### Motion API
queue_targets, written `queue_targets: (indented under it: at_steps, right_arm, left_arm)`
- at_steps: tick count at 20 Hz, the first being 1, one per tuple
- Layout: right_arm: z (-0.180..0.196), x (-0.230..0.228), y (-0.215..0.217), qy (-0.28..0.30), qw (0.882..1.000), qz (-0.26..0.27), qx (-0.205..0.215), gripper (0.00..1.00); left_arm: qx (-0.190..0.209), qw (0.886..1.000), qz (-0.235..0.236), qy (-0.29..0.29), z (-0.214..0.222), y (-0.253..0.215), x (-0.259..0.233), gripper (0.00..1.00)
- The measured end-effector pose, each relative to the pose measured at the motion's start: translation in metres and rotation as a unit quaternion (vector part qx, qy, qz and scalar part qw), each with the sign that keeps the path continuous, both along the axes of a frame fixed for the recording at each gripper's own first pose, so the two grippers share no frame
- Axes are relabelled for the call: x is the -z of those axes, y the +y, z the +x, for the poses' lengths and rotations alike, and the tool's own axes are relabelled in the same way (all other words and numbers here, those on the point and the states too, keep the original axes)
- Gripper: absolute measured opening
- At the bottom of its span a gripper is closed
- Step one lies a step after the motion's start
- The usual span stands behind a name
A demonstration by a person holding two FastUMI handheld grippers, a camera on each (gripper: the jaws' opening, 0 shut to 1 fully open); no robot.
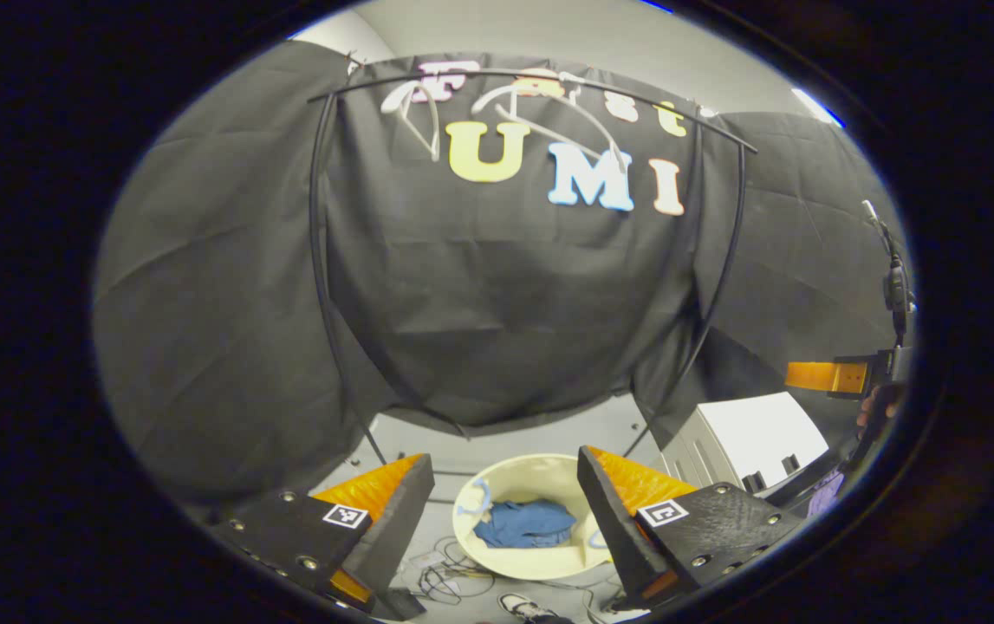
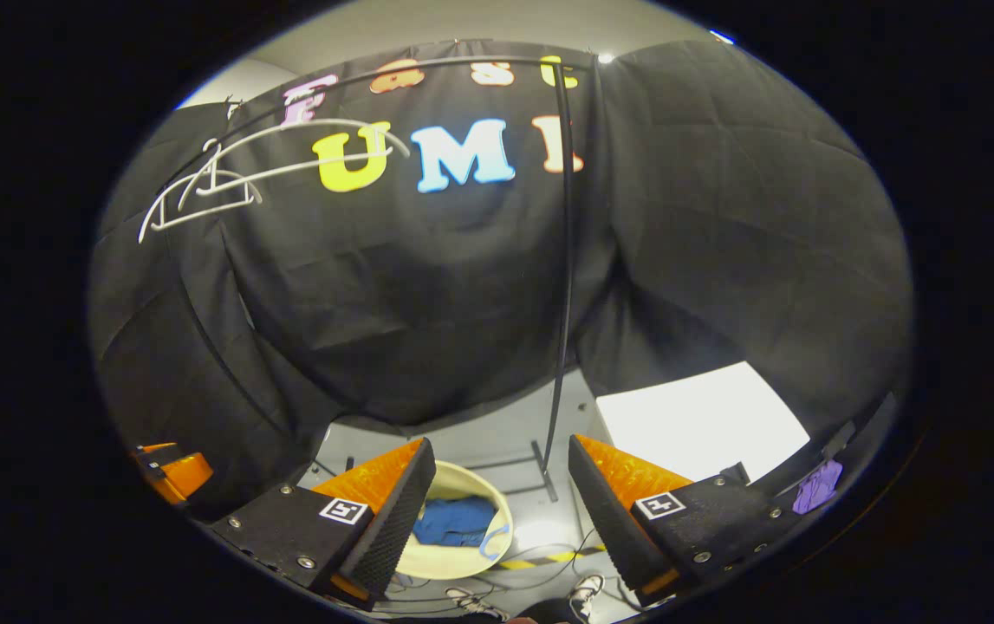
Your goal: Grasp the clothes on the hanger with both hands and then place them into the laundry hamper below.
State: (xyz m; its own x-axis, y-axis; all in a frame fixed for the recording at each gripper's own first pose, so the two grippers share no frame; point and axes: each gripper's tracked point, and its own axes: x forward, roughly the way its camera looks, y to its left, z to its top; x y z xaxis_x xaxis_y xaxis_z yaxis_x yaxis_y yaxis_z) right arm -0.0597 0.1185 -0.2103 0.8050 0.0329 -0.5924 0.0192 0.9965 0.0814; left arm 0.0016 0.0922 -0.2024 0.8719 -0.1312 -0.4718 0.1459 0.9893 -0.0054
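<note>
A blue garment lies crumpled inside the cream laundry hamper on the floor, beneath a black clothes rail. White hangers dangle bare from the rail, so the placing looks done. The left tool and right tool both hang above the hamper, jaws spread wide and holding nothing, apparently because the cloth has been released.

You are looking at blue clothes lying in a cream laundry hamper. White hangers are hanging on a black rail. A purple cloth is showing beside a white cabinet.
</note>
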Motion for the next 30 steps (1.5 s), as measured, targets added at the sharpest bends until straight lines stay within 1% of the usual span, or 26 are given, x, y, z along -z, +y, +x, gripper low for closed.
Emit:
queue_targets:
  at_steps: [2,4,5,6,7,8,10,11,12,13,14,15,18,20,21,23,25,27,29,30]
  right_arm:
    - [0.017,-0.032,-0.014,-0.042,0.999,0.003,0.0,0.96]
    - [0.035,-0.054,-0.028,-0.08,0.997,0.006,-0.005,0.96]
    - [0.039,-0.069,-0.04,-0.1,0.995,0.003,-0.008,0.92]
    - [0.044,-0.086,-0.052,-0.12,0.993,-0.003,-0.01,0.96]
    - [0.046,-0.105,-0.067,-0.141,0.99,-0.009,-0.011,0.92]
    - [0.05,-0.123,-0.083,-0.162,0.987,-0.014,-0.01,0.96]
    - [0.053,-0.157,-0.116,-0.207,0.978,-0.019,-0.003,0.95]
    - [0.055,-0.172,-0.132,-0.229,0.973,-0.02,0.002,0.95]
    - [0.057,-0.185,-0.147,-0.25,0.968,-0.021,0.007,0.92]
    - [0.059,-0.195,-0.159,-0.268,0.963,-0.02,0.012,0.92]
    - [0.062,-0.202,-0.174,-0.28,0.96,-0.019,0.018,0.95]
    - [0.061,-0.207,-0.185,-0.287,0.958,-0.016,0.019,0.92]
    - [0.056,-0.215,-0.219,-0.297,0.955,-0.008,0.007,0.92]
    - [0.051,-0.214,-0.244,-0.301,0.954,-0.015,-0.001,0.92]
    - [0.048,-0.214,-0.257,-0.302,0.953,-0.022,0.0,0.95]
    - [0.045,-0.213,-0.275,-0.298,0.954,-0.033,0.009,0.95]
    - [0.042,-0.217,-0.279,-0.299,0.954,-0.028,0.022,0.95]
    - [0.04,-0.22,-0.279,-0.304,0.952,-0.016,0.033,0.95]
    - [0.038,-0.22,-0.267,-0.302,0.953,-0.005,0.029,0.95]
    - [0.04,-0.22,-0.257,-0.3,0.953,-0.004,0.024,0.95]
  left_arm:
    - [-0.02,0.999,0.0,-0.034,0.005,-0.006,-0.036,1.0]
    - [-0.041,0.997,-0.001,-0.065,0.009,-0.012,-0.07,1.0]
    - [-0.051,0.995,-0.004,-0.083,0.012,-0.018,-0.09,1.0]
    - [-0.062,0.993,-0.011,-0.099,0.015,-0.026,-0.11,1.0]
    - [-0.071,0.991,-0.018,-0.116,0.014,-0.034,-0.129,1.0]
    - [-0.079,0.987,-0.027,-0.136,0.013,-0.044,-0.15,1.0]
    - [-0.092,0.979,-0.043,-0.178,0.01,-0.063,-0.193,1.0]
    - [-0.091,0.975,-0.05,-0.199,0.009,-0.076,-0.214,1.0]
    - [-0.08,0.971,-0.057,-0.22,0.006,-0.092,-0.239,1.0]
    - [-0.07,0.967,-0.061,-0.238,-0.005,-0.105,-0.249,1.0]
    - [-0.065,0.963,-0.06,-0.253,-0.01,-0.116,-0.263,0.99]
    - [-0.068,0.96,-0.058,-0.264,-0.018,-0.122,-0.269,0.99]
    - [-0.087,0.95,-0.056,-0.294,-0.032,-0.144,-0.287,0.97]
    - [-0.094,0.942,-0.064,-0.314,-0.05,-0.155,-0.303,0.96]
    - [-0.095,0.941,-0.07,-0.319,-0.056,-0.16,-0.305,0.96]
    - [-0.095,0.941,-0.069,-0.318,-0.064,-0.156,-0.307,0.98]
    - [-0.111,0.941,-0.051,-0.317,-0.066,-0.136,-0.31,0.99]
    - [-0.13,0.937,-0.043,-0.322,-0.064,-0.118,-0.314,1.0]
    - [-0.14,0.933,-0.051,-0.327,-0.062,-0.108,-0.317,1.0]
    - [-0.138,0.932,-0.056,-0.329,-0.06,-0.105,-0.317,1.0]
